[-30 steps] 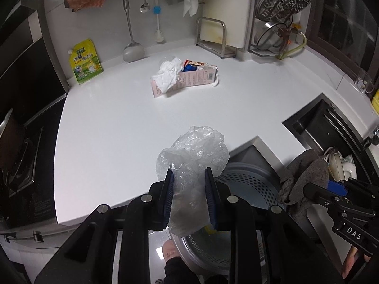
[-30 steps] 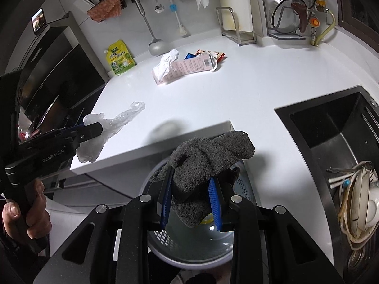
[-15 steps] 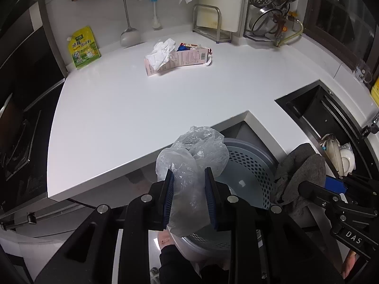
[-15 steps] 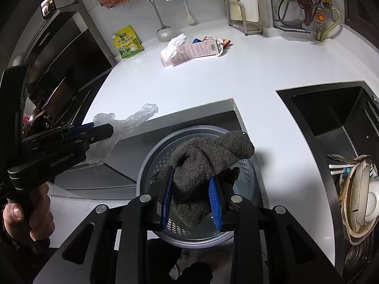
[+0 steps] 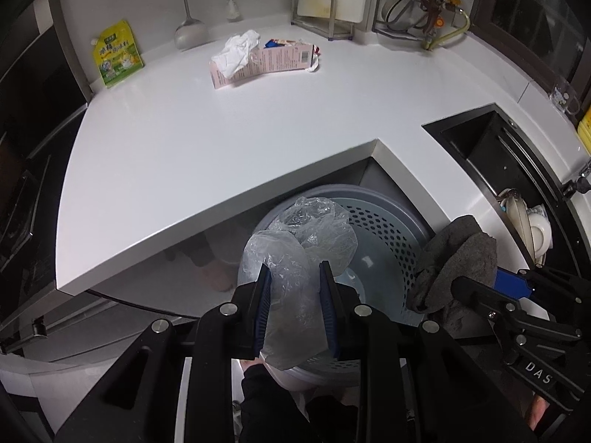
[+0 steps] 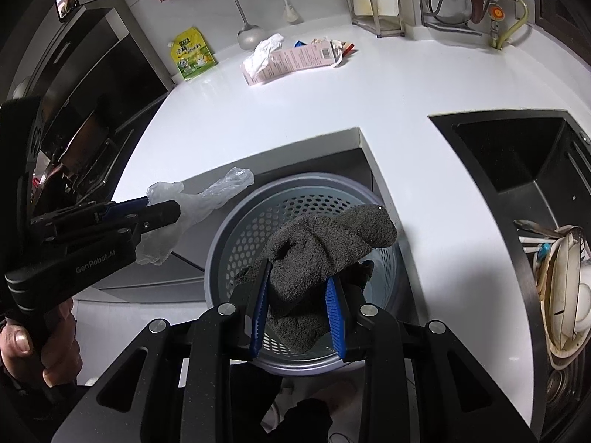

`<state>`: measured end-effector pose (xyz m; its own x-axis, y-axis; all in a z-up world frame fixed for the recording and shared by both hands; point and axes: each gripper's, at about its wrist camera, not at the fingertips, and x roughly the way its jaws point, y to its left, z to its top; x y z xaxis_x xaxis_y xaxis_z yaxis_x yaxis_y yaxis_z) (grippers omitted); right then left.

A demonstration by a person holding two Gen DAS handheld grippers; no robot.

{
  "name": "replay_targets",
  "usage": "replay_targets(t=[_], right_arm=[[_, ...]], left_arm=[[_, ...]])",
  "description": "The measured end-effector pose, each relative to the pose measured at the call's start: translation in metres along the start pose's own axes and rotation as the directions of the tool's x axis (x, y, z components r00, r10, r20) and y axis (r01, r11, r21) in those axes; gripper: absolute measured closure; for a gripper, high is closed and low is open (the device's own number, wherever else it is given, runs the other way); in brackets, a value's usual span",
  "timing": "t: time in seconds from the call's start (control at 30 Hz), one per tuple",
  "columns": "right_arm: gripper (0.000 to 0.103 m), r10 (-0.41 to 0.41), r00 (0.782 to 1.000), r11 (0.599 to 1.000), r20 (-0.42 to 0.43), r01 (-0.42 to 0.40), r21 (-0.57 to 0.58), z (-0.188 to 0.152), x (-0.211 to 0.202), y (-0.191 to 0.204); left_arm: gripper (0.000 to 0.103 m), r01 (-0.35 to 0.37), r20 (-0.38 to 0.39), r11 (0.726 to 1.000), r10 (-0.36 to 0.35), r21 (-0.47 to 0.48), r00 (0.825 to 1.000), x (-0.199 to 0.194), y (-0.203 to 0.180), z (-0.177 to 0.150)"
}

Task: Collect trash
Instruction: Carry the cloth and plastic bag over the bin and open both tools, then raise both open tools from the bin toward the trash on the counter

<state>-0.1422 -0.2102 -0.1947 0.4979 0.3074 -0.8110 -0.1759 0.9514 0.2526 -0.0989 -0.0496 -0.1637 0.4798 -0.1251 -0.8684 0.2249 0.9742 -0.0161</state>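
My left gripper (image 5: 295,277) is shut on a crumpled clear plastic bag (image 5: 299,247) and hangs over the near rim of a grey perforated bin (image 5: 380,221) that stands on the floor below the counter's inner corner. My right gripper (image 6: 297,278) is shut on a dark grey cloth (image 6: 325,243) above the same bin (image 6: 236,236). In the right wrist view the left gripper (image 6: 177,210) and its bag (image 6: 207,203) show at the left. On the white counter (image 5: 221,140) lie a pink carton (image 5: 266,62), a white tissue (image 5: 236,53) and wrappers.
A black sink (image 6: 517,155) with piled dishes (image 6: 565,288) lies to the right. A yellow-green pouch (image 5: 116,55) leans on the back wall beside a hanging ladle (image 5: 188,26). A dark stove (image 6: 74,118) is at left, a dish rack (image 5: 417,3) at the back.
Both grippers have sunk and drawn back from the counter, and now hang over the bin. The bag and the cloth stay gripped.
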Motion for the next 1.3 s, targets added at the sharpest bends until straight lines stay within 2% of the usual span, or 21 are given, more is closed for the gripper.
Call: replay_targets(t=[0.23, 0.37, 0.5, 0.53, 0.57, 0.63, 0.97, 1.13, 1.3], right_arm=[[0.076, 0.010, 0.999, 1.000, -0.039, -0.009, 0.005, -0.004, 0.015, 0.000], [0.074, 0.019, 0.998, 1.000, -0.055, -0.018, 0.019, -0.005, 0.020, -0.002], [0.074, 0.023, 0.998, 0.999, -0.059, -0.021, 0.027, -0.006, 0.022, -0.003], [0.070, 0.025, 0.998, 0.999, -0.059, -0.023, 0.030, -0.006, 0.021, -0.003], [0.060, 0.023, 0.998, 0.999, -0.056, -0.021, 0.032, -0.005, 0.021, -0.003], [0.053, 0.018, 0.999, 0.999, -0.038, -0.017, 0.035, -0.004, 0.018, -0.004], [0.051, 0.017, 0.999, 0.999, -0.027, -0.016, 0.042, -0.003, 0.013, -0.007], [0.049, 0.013, 1.000, 0.999, -0.019, -0.012, 0.048, -0.004, 0.011, -0.010], [0.049, 0.000, 1.000, 0.998, -0.011, 0.001, 0.058, -0.005, 0.008, -0.014]], left_arm=[[0.077, 0.012, -0.033, 1.000, -0.013, -0.003, 0.999, 0.009, 0.000, -0.003], [0.072, 0.010, -0.028, 1.000, -0.011, -0.005, 1.000, 0.006, 0.001, -0.004], [0.060, -0.002, -0.018, 1.000, 0.001, -0.007, 1.000, 0.003, 0.002, -0.004], [0.055, -0.002, -0.015, 1.000, 0.002, -0.010, 1.000, 0.002, 0.002, -0.004], [0.053, -0.002, -0.013, 1.000, 0.002, -0.012, 1.000, 0.002, 0.003, -0.004], [0.049, -0.004, -0.008, 1.000, 0.004, -0.015, 1.000, 0.000, 0.004, -0.003], [0.034, -0.013, 0.013, 1.000, 0.013, -0.009, 1.000, -0.005, 0.002, -0.002], [0.031, -0.016, 0.020, 1.000, 0.017, -0.009, 1.000, -0.006, 0.002, -0.001], [0.020, -0.019, 0.038, 0.999, 0.020, -0.029, 0.999, -0.011, 0.006, -0.001]])
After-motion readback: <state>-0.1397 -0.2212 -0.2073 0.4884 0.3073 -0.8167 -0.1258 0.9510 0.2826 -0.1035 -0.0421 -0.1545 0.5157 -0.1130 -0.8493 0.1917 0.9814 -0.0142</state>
